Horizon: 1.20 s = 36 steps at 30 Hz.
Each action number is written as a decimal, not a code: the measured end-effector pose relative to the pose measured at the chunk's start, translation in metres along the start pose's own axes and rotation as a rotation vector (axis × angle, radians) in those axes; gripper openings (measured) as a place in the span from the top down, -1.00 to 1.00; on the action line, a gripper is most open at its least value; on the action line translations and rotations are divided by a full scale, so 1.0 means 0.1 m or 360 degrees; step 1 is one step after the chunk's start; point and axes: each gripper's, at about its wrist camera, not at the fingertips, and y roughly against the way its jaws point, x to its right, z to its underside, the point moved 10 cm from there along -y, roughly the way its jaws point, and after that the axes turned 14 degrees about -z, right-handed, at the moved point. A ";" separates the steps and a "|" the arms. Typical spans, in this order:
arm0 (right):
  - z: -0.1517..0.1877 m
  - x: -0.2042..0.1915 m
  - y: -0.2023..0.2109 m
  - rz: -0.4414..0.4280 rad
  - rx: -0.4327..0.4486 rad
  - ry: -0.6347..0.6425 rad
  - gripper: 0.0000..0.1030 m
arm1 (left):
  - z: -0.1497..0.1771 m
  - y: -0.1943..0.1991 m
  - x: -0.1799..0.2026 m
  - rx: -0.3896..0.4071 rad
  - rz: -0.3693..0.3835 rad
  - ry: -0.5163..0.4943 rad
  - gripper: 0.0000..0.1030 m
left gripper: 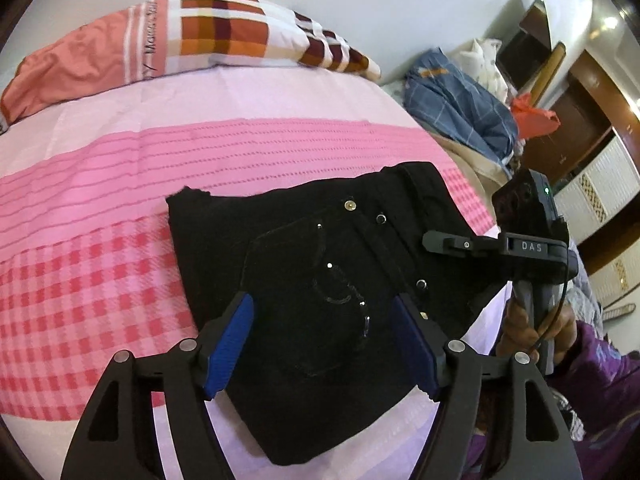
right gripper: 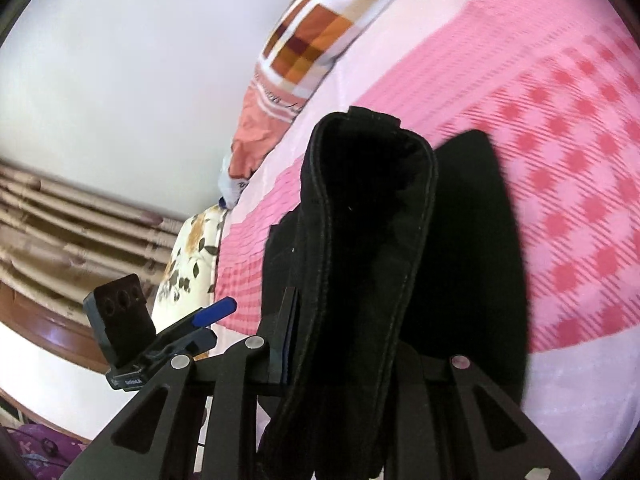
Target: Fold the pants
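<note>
The black denim pants, folded small, lie near the pink checked bedspread's right edge. The left gripper hovers over them, jaws apart and empty; the right gripper clamps the waistband. Carry that edge flat across, keeping corners aligned.

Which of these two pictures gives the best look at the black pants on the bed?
The left wrist view: the folded black pants lie spread on the pink bedspread, rivets and pocket stitching visible, between the open left gripper. The right wrist view shows only a raised band of the fabric, clamped in the right gripper.
</note>
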 end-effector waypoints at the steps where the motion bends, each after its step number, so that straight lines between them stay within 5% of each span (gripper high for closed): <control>1: 0.01 0.03 0.04 -0.0005 0.0014 -0.0011 0.60 | 0.01 -0.03 0.02 -0.0007 -0.0007 -0.0006 -0.40; 22: 0.07 0.29 0.31 -0.0200 0.0073 -0.0233 0.45 | 0.10 -0.32 -0.19 -0.0058 -0.0122 0.0087 -0.40; 33: 0.18 0.27 0.28 -0.0284 0.0104 -0.0268 0.58 | 0.13 -0.30 -0.32 -0.0068 -0.0175 0.0093 -0.41; 36: 0.18 0.34 0.29 -0.0202 0.0074 -0.0232 0.63 | 0.15 -0.32 -0.35 -0.0080 -0.0163 0.0127 -0.42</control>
